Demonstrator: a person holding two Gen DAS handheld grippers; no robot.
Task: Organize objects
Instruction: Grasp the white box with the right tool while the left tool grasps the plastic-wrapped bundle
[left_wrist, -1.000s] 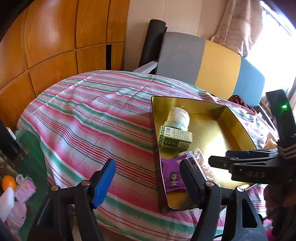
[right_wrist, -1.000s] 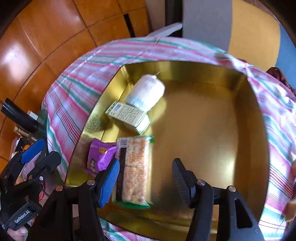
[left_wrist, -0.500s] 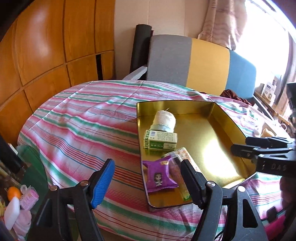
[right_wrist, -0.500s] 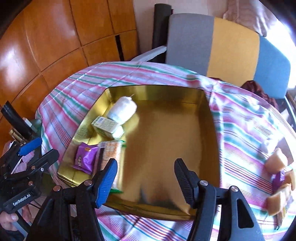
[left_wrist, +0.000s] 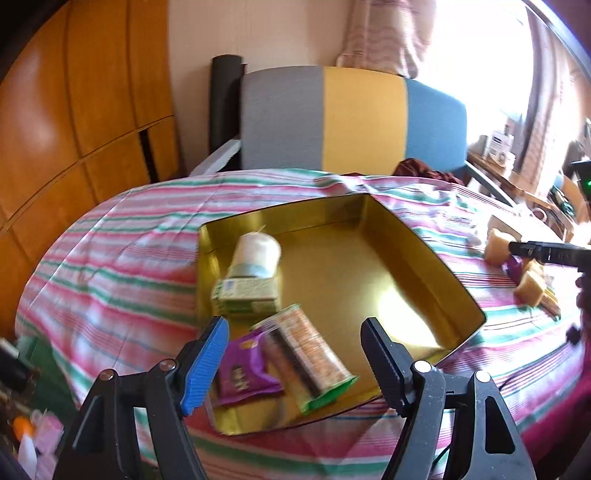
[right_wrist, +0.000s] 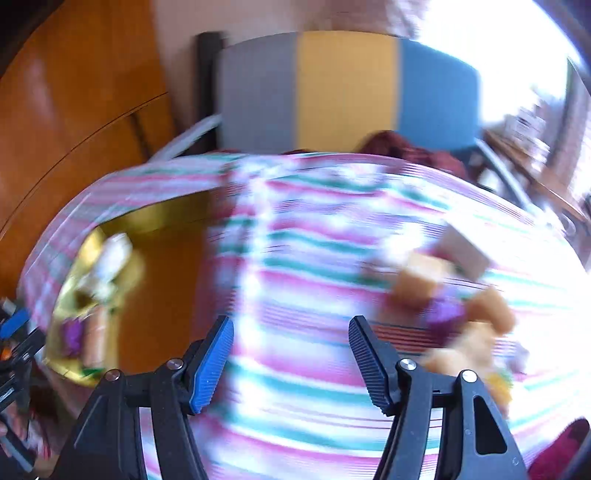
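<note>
gold tray (left_wrist: 424, 258): shallow, shiny, square-cornered, lying on the striped cloth (left_wrist: 122, 258) that covers the desk; most of its floor is bare.
white roll (left_wrist: 256, 251): lies at the tray's far left side, touching the green box (left_wrist: 245, 293) just in front of it.
cracker pack (left_wrist: 308, 349): clear wrapper with a green end, lying slantwise in the tray's near left corner.
purple packet (left_wrist: 243, 373): lies beside the cracker pack, partly under its edge.
loose snacks (right_wrist: 417, 284): tan blocks and a purple piece on the cloth, well apart from the tray, badly blurred.
left hand-held gripper (left_wrist: 295, 363): jaws apart, nothing between the pads; hangs over the tray's near left corner, above the purple packet and cracker pack.
right hand-held gripper (right_wrist: 291, 363): jaws apart and empty, over bare cloth between tray and loose snacks, which lie near its right finger.
chair (left_wrist: 354, 122): grey, yellow and blue back, behind the desk.
</note>
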